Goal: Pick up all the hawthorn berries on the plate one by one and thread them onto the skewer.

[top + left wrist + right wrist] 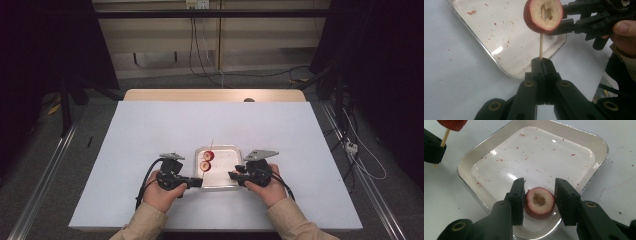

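Observation:
My left gripper is shut on the lower end of a thin wooden skewer. A red fruit ring with a pale cored middle is threaded on the skewer. In the high view, two red pieces sit in line along that skewer over the left part of a shallow clear tray. My right gripper reaches into the tray. Its pads are closed against both sides of another red fruit ring, which lies flat on the tray floor. The left gripper and right gripper face each other across the tray.
The tray is smeared with small red crumbs. It stands on a white table sheet with bare room all around. A wooden table edge lies behind, and cables run over the floor beyond it.

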`<control>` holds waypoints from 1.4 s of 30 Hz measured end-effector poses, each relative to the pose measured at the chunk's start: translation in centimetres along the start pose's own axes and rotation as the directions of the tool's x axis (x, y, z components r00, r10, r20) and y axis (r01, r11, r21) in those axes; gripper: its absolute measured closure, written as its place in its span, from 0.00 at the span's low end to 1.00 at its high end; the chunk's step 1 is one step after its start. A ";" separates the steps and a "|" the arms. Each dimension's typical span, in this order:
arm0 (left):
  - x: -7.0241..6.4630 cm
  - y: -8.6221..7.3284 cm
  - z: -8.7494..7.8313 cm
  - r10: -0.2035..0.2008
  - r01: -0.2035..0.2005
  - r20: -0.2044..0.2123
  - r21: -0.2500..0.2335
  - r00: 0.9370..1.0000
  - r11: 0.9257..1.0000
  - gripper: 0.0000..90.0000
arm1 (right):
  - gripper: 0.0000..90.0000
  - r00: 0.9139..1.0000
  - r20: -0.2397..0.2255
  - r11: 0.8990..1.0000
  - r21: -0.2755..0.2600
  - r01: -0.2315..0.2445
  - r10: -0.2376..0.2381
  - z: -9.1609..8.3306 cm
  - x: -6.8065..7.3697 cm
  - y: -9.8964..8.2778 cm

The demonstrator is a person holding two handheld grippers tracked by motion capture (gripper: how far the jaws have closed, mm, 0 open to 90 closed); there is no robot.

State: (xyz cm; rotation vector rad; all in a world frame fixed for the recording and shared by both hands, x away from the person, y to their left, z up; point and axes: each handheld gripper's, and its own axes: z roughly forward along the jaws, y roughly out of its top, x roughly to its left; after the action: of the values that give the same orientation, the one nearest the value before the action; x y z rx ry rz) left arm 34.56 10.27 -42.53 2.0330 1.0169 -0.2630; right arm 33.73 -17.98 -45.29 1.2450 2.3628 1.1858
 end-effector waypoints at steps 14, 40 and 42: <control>0.3 0.0 -0.4 -0.012 0.012 -0.002 -0.007 1.000 1.000 1.00 | 0.68 0.998 0.024 0.997 -0.067 -0.050 0.052 3.7 0.5 3.3; 0.6 0.0 -0.8 -0.016 0.016 -0.002 -0.015 1.000 1.000 1.00 | 0.93 0.995 -0.008 0.993 -0.064 -0.102 0.102 3.4 -0.2 3.3; 0.5 0.1 -0.8 -0.010 0.010 -0.001 -0.013 1.000 1.000 1.00 | 0.94 0.994 -0.015 0.992 -0.064 -0.106 0.105 3.1 -0.1 2.8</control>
State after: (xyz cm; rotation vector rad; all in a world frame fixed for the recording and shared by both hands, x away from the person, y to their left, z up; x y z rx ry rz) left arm 34.82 11.11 -42.23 2.0170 1.0271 -0.2596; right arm 37.04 -15.44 -45.18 1.3602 2.2726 1.2933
